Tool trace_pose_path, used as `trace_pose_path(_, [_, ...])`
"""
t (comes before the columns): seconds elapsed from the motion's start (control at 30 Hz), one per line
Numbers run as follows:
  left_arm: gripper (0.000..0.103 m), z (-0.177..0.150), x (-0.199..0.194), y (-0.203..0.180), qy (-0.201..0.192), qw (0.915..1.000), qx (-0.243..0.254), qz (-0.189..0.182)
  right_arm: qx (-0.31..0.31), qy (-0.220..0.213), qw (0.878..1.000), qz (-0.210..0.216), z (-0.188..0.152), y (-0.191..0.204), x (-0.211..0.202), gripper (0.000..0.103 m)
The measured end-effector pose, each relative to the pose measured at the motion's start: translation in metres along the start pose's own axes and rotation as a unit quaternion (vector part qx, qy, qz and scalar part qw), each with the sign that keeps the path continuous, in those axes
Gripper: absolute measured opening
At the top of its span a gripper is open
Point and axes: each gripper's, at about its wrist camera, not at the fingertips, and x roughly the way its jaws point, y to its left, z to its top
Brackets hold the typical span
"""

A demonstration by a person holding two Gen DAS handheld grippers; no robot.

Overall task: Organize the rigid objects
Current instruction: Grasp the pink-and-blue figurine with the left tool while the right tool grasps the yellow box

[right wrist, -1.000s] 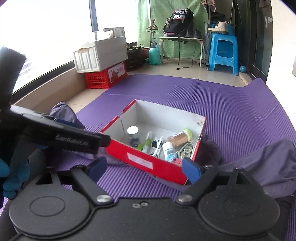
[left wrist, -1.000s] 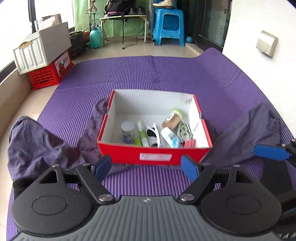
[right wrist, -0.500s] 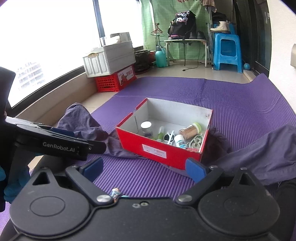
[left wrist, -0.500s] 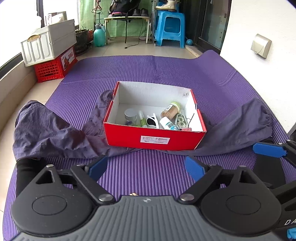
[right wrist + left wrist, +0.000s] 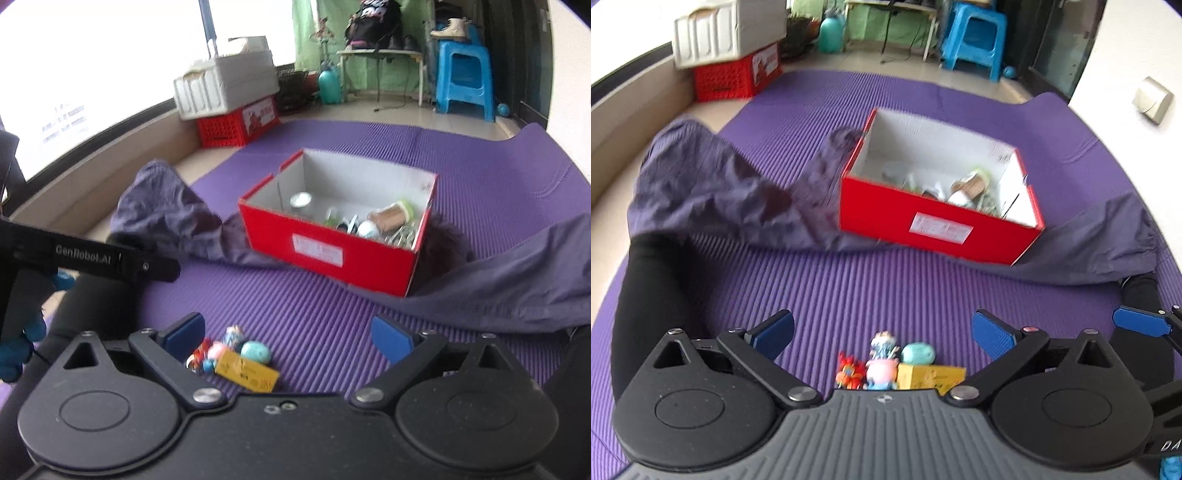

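A red box (image 5: pixel 938 229) with white inner walls sits on the purple mat (image 5: pixel 849 288) and holds several small items, among them a brown jar and a clear jar. Close to me lies a cluster of small things: a red figure (image 5: pixel 850 373), a pink figure (image 5: pixel 882 371), a teal egg (image 5: pixel 918 353) and a yellow carton (image 5: pixel 931 376). My left gripper (image 5: pixel 882 330) hangs over this cluster with its jaws opening and touching nothing. My right gripper (image 5: pixel 288 332) is open, with the yellow carton (image 5: pixel 247 371) and teal egg (image 5: pixel 255 351) low between its fingers, untouched. The red box (image 5: pixel 325 251) lies beyond.
A crumpled grey-purple cloth (image 5: pixel 713 192) lies on both sides of the box and under it. A black sleeve (image 5: pixel 653 295) rests on the mat at the left. A white crate on a red crate (image 5: pixel 731 40), a blue stool (image 5: pixel 975 40) and a wall stand further off.
Both grippers have drawn back from the box and sunk toward the mat. The cluster of small toys has come into view between the fingers. Both pairs of jaws stand wider.
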Motion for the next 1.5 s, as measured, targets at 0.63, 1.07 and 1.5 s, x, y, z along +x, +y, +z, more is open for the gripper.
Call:
trace_pose_path(0.63, [0.103,-0.016,0.103,0.028,0.114,0.9923,-0.033,0.037,-0.092,0.116,0.989,0.017,-0.041,0.032,0.085,0.089])
trace_pose_path(1.07, [0.102,-0.004,0.152,0.018,0.147,0.9884,-0.01,0.038,-0.127,0.149,0.981,0.015,-0.041,0.04,0.128,0.082])
trace_pose_path(1.5, [0.077,-0.012,0.165,0.013,0.151,0.9874,-0.024,0.043,-0.15,0.164,0.975,0.023,-0.044,0.048,0.153,0.072])
